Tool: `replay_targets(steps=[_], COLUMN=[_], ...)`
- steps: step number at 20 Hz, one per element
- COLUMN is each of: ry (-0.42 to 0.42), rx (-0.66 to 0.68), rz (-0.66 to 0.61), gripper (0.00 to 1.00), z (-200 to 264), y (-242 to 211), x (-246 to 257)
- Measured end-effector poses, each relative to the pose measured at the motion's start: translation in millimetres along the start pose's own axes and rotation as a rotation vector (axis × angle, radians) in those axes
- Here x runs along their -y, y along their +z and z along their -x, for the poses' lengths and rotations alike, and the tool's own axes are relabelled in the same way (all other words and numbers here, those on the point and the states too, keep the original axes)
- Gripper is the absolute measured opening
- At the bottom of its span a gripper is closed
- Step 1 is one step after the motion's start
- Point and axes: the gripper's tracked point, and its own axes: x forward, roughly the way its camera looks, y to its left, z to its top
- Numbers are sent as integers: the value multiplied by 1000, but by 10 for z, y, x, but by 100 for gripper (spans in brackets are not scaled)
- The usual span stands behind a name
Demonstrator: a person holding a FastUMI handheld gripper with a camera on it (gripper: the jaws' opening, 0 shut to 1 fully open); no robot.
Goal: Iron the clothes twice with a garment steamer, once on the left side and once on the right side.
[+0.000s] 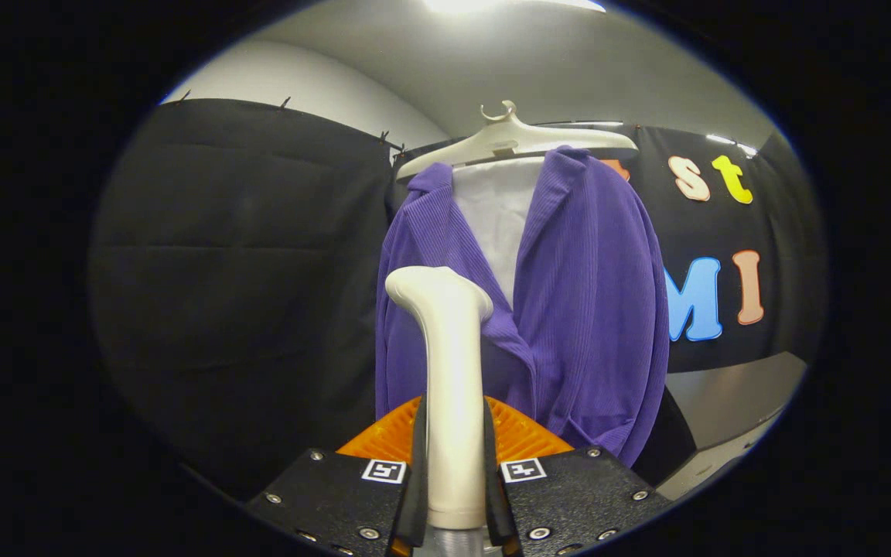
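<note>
Gripper: the gripper [453,472] has its two fingers pressed on the handle of the steamer [449,363], one on each side. It is pinching it tight.

Steamer: it is a smooth, pale stick that stands up between the fingers. Its head bends over at the top, toward the left half of the jacket. I cannot tell if the head touches the cloth or is just in front of it.

How the steamer feels: it looks hard and stiff, so it will not bend. The handle looks smooth, so it could slip or twist if the hold is weak. The head sits high above the fingers, so it may want to tip. The best place to hold is low on the handle, where the fingers are now.

Jacket: the purple jacket [592,309] hangs beyond the fingers on a pale hanger [515,139]. It has thin ribs in the cloth. A white shirt [496,209] shows inside it at the neck.

How the jacket feels: it looks soft and light. It will swing and fold if pushed hard, so a slow, gentle stroke down each side seems best.

Writing: no brand or label can be read on the steamer or the jacket. Each finger has a small square black and white marker on top, not words.
</note>
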Motion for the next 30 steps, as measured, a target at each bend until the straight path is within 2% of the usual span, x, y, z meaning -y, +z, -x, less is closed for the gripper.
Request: replay_targets(steps=[10,30], ry=[52,42], rx=[-104,-359], rz=[-8,21], gripper=[31,31], z=[191,477], y=[-664,-2184], x=[-79,56])
